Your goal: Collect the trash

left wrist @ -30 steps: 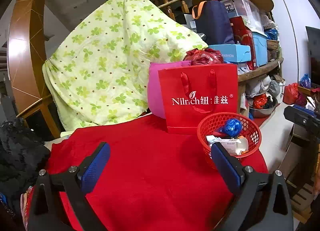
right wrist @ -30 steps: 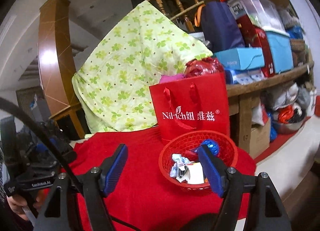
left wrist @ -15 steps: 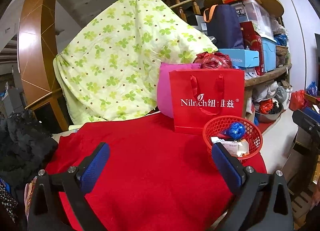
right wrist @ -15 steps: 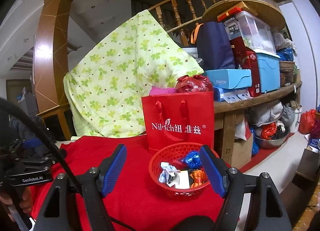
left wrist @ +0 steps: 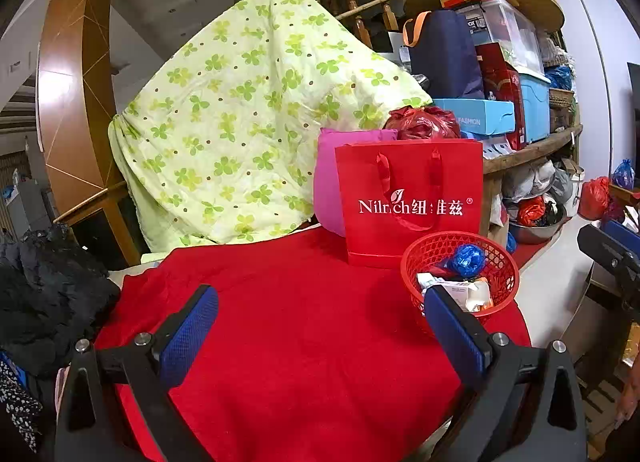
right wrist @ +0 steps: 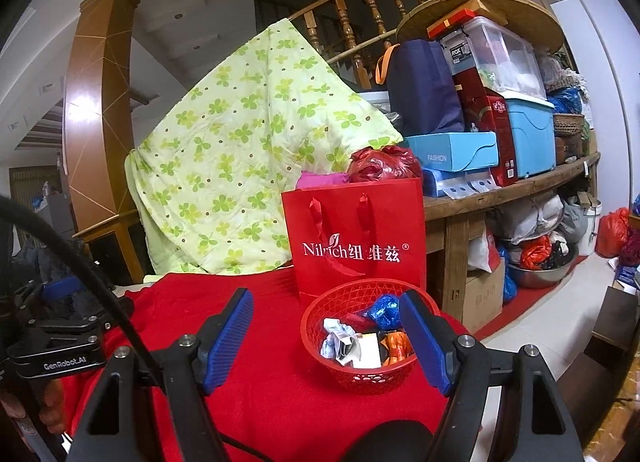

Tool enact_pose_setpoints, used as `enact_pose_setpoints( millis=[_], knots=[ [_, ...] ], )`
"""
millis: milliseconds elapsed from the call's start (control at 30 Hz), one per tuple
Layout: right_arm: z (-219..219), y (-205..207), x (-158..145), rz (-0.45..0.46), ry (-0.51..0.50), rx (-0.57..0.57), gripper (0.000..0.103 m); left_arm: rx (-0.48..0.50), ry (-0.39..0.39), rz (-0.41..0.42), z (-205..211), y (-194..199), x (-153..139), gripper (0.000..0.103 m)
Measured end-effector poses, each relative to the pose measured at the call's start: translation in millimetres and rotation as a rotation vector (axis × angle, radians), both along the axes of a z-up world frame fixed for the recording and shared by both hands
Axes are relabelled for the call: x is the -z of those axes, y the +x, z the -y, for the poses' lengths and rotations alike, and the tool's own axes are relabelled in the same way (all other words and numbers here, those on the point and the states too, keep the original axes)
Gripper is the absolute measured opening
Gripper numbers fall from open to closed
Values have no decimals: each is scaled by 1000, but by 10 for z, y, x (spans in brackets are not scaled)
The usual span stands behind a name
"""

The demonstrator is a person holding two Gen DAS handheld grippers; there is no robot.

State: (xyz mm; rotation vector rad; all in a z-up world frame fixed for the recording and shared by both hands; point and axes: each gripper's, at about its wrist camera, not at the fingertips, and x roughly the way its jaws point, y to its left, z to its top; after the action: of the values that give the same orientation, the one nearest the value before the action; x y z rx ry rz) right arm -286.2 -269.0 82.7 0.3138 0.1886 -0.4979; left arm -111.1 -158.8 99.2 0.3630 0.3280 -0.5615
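Both pairs of fingers stood wide apart and held nothing: the left gripper [left wrist: 320, 334] had only the red cloth [left wrist: 304, 342] between its blue pads, and the right gripper [right wrist: 326, 338] framed the red basket [right wrist: 360, 376] without touching it. The trash lay inside this basket: a crumpled blue foil ball [right wrist: 384, 308], a white crumpled wrapper [right wrist: 334, 338], a small white carton [right wrist: 367, 350] and an orange wrapper [right wrist: 396, 346]. The basket stood on the cloth at the right side of the bench, just in front of a red paper bag [right wrist: 354, 242] with white letters. Behind the bag were a pink cushion [left wrist: 326, 186] and a red plastic bag [left wrist: 422, 124]. A green flowered quilt [left wrist: 240, 122] leaned farther back. Boxes filled a wooden shelf [right wrist: 508, 194] at the right.
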Motion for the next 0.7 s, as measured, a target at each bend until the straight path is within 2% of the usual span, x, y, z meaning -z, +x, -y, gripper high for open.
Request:
enact_pose_setpoints(
  millis=[700],
  knots=[
    [-77,-97,38,-7,2,-5,78,-6,8,0,-19,-69,-5,102]
  ],
)
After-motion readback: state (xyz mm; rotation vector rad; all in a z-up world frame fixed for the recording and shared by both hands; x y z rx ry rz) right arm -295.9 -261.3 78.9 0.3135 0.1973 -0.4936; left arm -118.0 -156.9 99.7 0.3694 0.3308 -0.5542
